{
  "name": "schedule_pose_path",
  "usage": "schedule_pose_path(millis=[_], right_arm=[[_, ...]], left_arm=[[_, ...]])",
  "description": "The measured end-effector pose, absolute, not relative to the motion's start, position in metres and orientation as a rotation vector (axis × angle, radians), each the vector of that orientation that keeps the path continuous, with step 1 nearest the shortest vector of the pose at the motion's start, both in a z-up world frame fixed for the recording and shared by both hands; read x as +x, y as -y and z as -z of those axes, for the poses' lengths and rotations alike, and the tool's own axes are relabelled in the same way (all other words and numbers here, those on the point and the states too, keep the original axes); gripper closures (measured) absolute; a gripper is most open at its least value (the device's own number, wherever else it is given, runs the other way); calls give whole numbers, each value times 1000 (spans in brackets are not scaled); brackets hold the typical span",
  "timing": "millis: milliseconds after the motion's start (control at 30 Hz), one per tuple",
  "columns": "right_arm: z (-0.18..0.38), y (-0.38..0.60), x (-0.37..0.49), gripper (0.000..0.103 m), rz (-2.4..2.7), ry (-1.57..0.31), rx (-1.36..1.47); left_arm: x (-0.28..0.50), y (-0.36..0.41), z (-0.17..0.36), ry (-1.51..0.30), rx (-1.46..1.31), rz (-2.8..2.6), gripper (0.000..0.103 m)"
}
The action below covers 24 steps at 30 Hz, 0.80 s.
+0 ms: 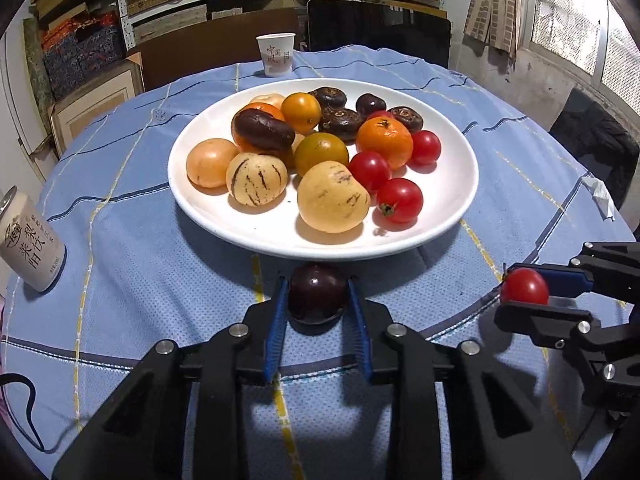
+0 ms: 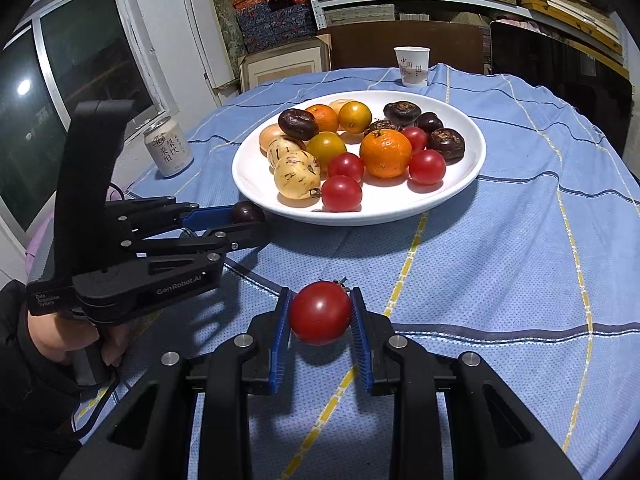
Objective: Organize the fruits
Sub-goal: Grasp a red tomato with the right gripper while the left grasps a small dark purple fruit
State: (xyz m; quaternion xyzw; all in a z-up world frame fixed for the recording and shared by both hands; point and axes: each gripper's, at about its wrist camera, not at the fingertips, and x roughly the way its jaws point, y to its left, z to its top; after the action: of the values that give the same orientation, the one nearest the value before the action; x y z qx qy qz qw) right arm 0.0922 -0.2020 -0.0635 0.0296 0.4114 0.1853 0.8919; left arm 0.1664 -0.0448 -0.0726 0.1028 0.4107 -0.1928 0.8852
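Left gripper (image 1: 318,300) has its fingers clamped on a plum (image 1: 317,294), bottom center, just off the plate (image 1: 224,216). Right gripper (image 2: 320,312) is squeezing a tomato (image 2: 320,312) the same way, probably both headed for the plate.

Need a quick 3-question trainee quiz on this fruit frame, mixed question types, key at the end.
1. Multiple choice: what does the left gripper hold? A) a red tomato B) a dark plum C) an orange
2. True or false: the tomato in the right gripper lies on the plate.
3. Fill in: the can stands on the cloth, at the ____ of the plate in the right wrist view.

Key: 1 B. 2 false; it is off the plate, over the cloth near the table's edge. 3 left.
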Motion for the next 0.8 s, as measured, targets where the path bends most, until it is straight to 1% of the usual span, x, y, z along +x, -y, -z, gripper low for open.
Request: schedule_pose_path(millis=[500,800], right_arm=[[58,203,85,74,-371,-831,35],[45,206,75,74,-365,-800,23]], left_arm=[[148,44,59,-823,221,381,74],[135,42,46,-799,200,380,74]])
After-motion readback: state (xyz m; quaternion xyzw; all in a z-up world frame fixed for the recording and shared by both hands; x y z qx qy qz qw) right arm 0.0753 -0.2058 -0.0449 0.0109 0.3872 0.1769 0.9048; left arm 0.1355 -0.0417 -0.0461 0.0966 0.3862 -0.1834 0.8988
